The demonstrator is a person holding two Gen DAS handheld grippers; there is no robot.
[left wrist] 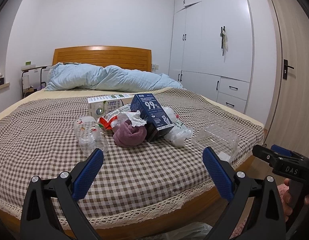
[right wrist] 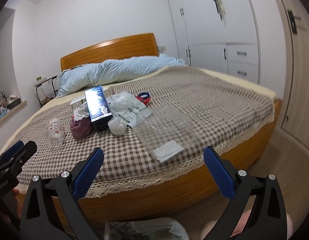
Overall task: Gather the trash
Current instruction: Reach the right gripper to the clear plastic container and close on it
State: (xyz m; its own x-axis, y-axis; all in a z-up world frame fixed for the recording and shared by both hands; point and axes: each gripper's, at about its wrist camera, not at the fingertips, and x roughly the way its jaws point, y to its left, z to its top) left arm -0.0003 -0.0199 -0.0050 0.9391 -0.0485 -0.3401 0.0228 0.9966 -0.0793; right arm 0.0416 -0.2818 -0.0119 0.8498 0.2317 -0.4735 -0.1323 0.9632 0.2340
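Trash lies in a heap on the checked bedspread (left wrist: pixel 44 140): a dark blue box (left wrist: pixel 154 116) (right wrist: pixel 98 106), a white milk carton (left wrist: pixel 106 105), a clear plastic bottle (left wrist: pixel 90 136) (right wrist: pixel 54 133), crumpled white bags (left wrist: pixel 178 134) (right wrist: pixel 126 108), a mauve rolled cloth (left wrist: pixel 130 134) (right wrist: pixel 80 129) and a clear plastic clamshell container (left wrist: pixel 216 142) (right wrist: pixel 166 130) near the foot edge. My left gripper (left wrist: pixel 152 172) is open, short of the heap. My right gripper (right wrist: pixel 153 174) is open, just before the clamshell. Neither holds anything.
A light blue duvet (left wrist: pixel 106 78) lies by the wooden headboard (left wrist: pixel 102 56). White wardrobes (left wrist: pixel 214 40) and a door (left wrist: pixel 290 80) stand at the right. A clear plastic bag (right wrist: pixel 146 230) sits on the floor below the grippers. A side table (left wrist: pixel 32 74) stands left of the bed.
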